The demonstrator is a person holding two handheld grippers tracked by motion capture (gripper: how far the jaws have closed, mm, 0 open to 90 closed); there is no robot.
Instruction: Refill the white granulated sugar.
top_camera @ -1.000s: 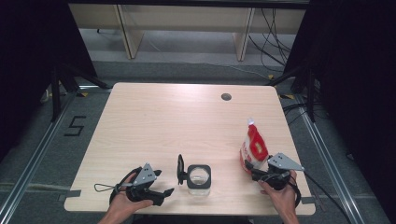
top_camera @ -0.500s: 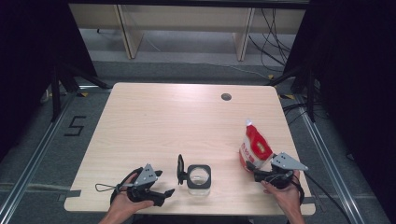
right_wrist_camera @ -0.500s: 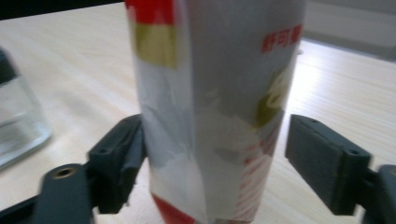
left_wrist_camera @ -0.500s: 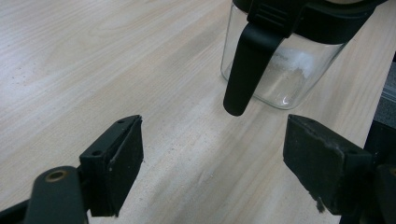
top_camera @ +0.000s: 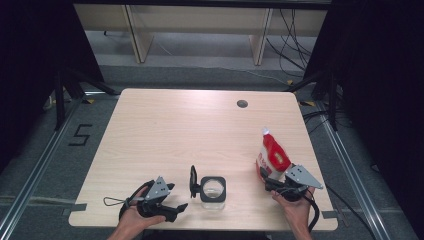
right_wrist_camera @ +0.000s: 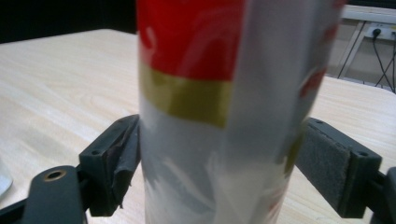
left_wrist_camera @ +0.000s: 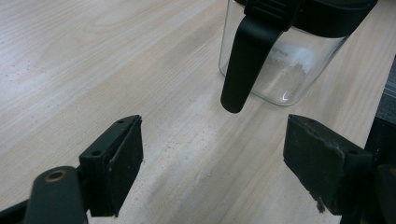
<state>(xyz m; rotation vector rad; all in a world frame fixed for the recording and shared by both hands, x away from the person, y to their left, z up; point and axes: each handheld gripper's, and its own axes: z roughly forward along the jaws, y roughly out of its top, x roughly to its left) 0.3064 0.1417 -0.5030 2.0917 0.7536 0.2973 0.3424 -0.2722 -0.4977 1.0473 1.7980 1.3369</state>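
Note:
A red and white pouch (top_camera: 272, 155) with a red spout cap stands upright near the table's right front. My right gripper (top_camera: 267, 182) reaches around its base. In the right gripper view the pouch (right_wrist_camera: 219, 116) fills the gap of the right gripper (right_wrist_camera: 219, 158), whose jaws have just been opening and stand wide beside its sides. A clear glass jar (top_camera: 212, 189) with a black rim sits at the front centre, its black flap (top_camera: 193, 181) standing at its left. My left gripper (top_camera: 176, 196) lies open just left of it, the left gripper (left_wrist_camera: 212, 154) facing the jar (left_wrist_camera: 289, 65) and its black handle (left_wrist_camera: 243, 60).
The light wooden table (top_camera: 175, 130) has a dark round cable hole (top_camera: 242, 104) at the back right. Shelf legs and cables lie on the floor beyond the far edge. A taped "5" (top_camera: 80, 134) marks the floor at the left.
The right hand has shifted slightly at the pouch, which stands in the same spot. The left gripper and the jar have not moved.

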